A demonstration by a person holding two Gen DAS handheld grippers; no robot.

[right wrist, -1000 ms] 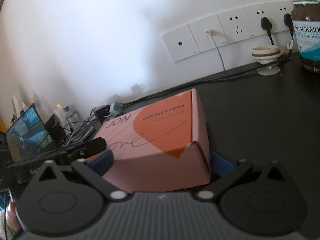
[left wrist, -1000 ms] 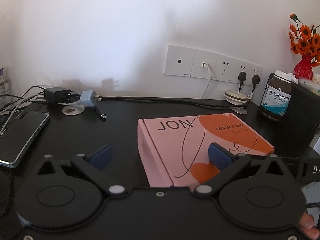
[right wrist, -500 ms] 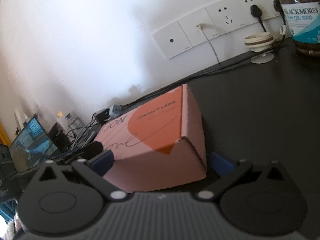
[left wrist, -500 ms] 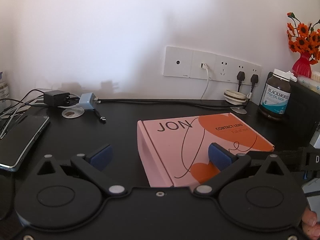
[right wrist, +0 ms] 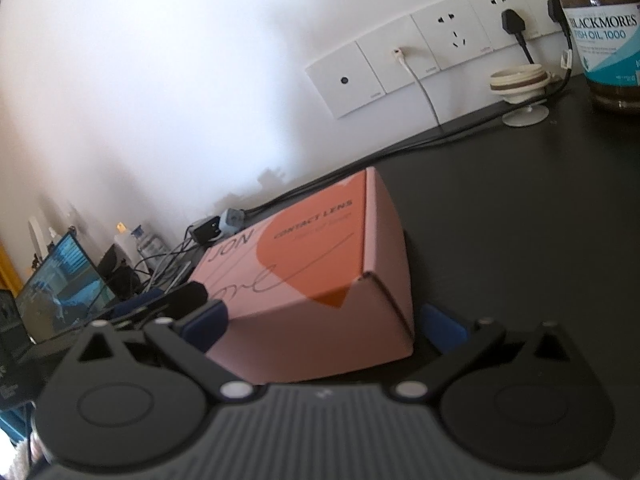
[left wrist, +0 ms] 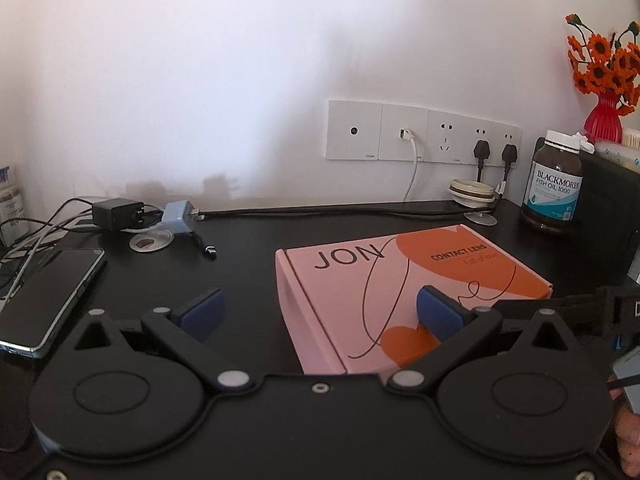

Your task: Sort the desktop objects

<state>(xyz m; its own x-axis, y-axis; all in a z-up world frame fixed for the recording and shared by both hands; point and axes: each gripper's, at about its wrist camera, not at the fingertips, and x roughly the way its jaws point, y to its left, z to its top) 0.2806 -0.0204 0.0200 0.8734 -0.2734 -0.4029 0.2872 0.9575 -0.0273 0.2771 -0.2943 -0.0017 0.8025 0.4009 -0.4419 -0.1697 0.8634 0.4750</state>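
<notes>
A pink and orange contact lens box (left wrist: 400,280) lies on the black desk; it also shows in the right wrist view (right wrist: 316,276). My left gripper (left wrist: 320,312) is open above the box's near left corner, its right pad over the lid. My right gripper (right wrist: 324,324) is open with a pad on each side of the box's short end; I cannot tell whether the pads touch it. A brown fish oil bottle (left wrist: 554,184) stands at the back right, close in the right wrist view (right wrist: 604,36).
A phone (left wrist: 48,296) lies at the left. Chargers and cables (left wrist: 140,216) sit near the wall. A small white stand (left wrist: 476,200) is under the wall sockets (left wrist: 420,132). A red vase of orange flowers (left wrist: 604,116) stands on a black box at far right. A laptop (right wrist: 60,292) sits far left.
The right gripper has drawn back and lowered a little, so the box looks smaller and the bottle nearer. The left gripper has barely moved.
</notes>
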